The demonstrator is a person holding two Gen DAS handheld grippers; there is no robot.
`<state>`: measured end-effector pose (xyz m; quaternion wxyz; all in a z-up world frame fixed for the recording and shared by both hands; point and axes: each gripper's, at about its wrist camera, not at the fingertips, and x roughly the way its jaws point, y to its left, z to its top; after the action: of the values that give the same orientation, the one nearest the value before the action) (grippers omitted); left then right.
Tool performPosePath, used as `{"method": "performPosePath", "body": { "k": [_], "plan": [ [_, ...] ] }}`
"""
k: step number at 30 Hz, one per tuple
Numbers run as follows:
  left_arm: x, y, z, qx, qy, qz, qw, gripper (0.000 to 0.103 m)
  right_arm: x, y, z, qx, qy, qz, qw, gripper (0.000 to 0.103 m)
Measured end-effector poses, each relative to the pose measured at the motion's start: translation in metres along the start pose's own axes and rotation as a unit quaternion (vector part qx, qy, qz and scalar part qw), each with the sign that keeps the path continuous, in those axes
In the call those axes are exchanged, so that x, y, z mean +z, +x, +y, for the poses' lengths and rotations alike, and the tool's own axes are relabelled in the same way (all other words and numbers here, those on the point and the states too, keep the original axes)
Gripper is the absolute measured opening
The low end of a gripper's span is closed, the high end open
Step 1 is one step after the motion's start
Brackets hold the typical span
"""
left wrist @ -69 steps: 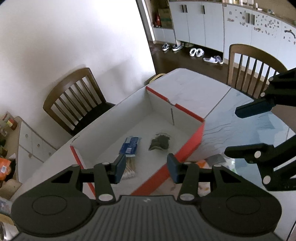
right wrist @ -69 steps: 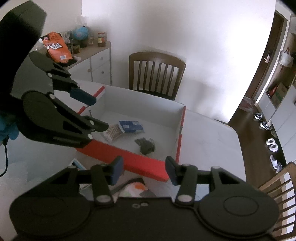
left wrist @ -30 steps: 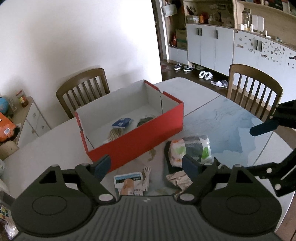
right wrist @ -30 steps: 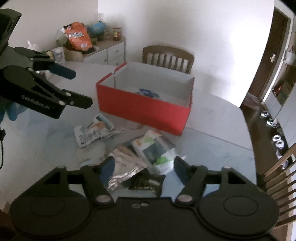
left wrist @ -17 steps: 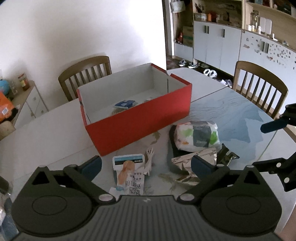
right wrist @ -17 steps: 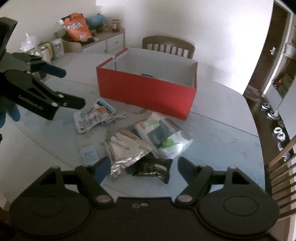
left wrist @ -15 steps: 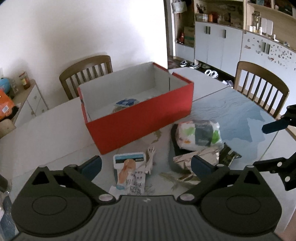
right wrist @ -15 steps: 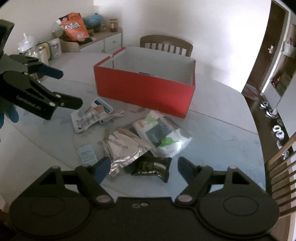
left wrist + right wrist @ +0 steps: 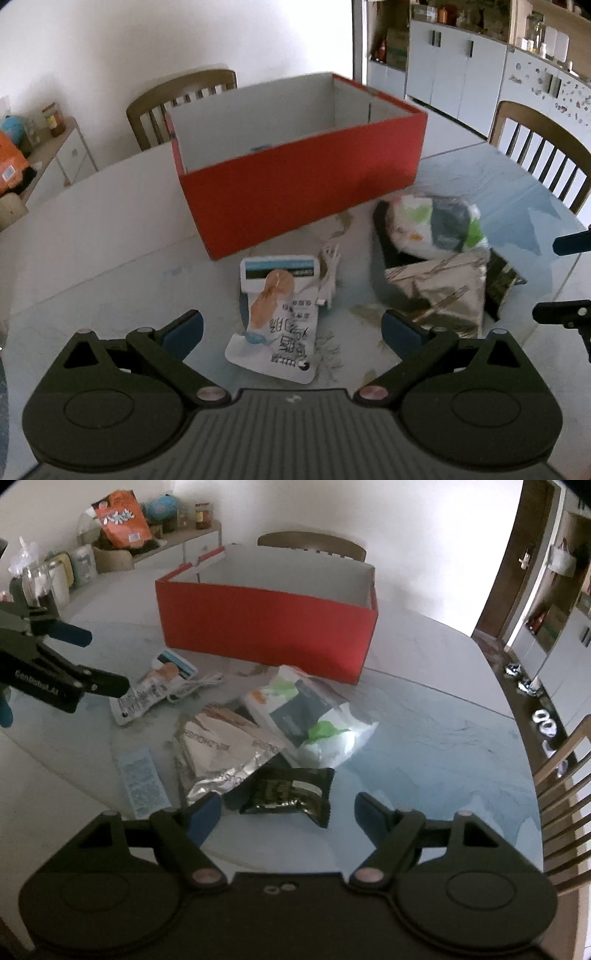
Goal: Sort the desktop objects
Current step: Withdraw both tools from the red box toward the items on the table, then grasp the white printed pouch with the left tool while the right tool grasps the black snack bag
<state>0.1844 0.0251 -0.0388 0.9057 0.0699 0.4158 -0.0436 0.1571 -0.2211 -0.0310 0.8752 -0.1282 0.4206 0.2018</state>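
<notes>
From my left camera, my left tool (image 9: pixel 291 326) fills the bottom of the frame, spread wide and gripping nothing. Between its fingers, low in the centre, lies a white sachet (image 9: pixel 279 312) with a blue band and an orange figure; its long axis runs up the frame, blue end toward the red box (image 9: pixel 303 184) and the printed end toward me. A white cord (image 9: pixel 328 275) lies bunched against its right edge. The box sits upper centre on the bench (image 9: pixel 92 266), open-topped, white inside, long side facing me; I can only make out a sliver of blue inside it. Right of centre a white pouch (image 9: pixel 436 225) with green and grey patches rests partly on a crumpled silver foil bag (image 9: pixel 439 291). At the far right edge my right tool (image 9: pixel 565 277) pokes in, fingers apart.

From my right camera, the left tool (image 9: pixel 79 661) sits at the left edge, wide apart. A small pale blue packet (image 9: pixel 142 777) lies lower left, long axis running up the frame. The silver foil bag (image 9: pixel 225 749) lies in the centre, and a dark packet (image 9: pixel 290 790) just below it lies crosswise, between my right tool's (image 9: pixel 288 814) spread, empty fingers.
</notes>
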Motion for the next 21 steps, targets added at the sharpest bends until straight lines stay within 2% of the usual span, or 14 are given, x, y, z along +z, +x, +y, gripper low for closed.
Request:
{"method": "performPosePath", "body": {
  "k": [6,21],
  "plan": [
    [-0.007,0.023,0.009,0.006,0.004,0.013,0.9999,0.103,-0.005,0.015,0.004,-0.001,-0.001,0.009,1.0,0.078],
    [-0.014,0.057,0.021,0.002,0.009,0.008,0.9999,0.103,-0.001,0.05,0.004,-0.007,0.009,0.027,1.0,0.077]
  ]
}}
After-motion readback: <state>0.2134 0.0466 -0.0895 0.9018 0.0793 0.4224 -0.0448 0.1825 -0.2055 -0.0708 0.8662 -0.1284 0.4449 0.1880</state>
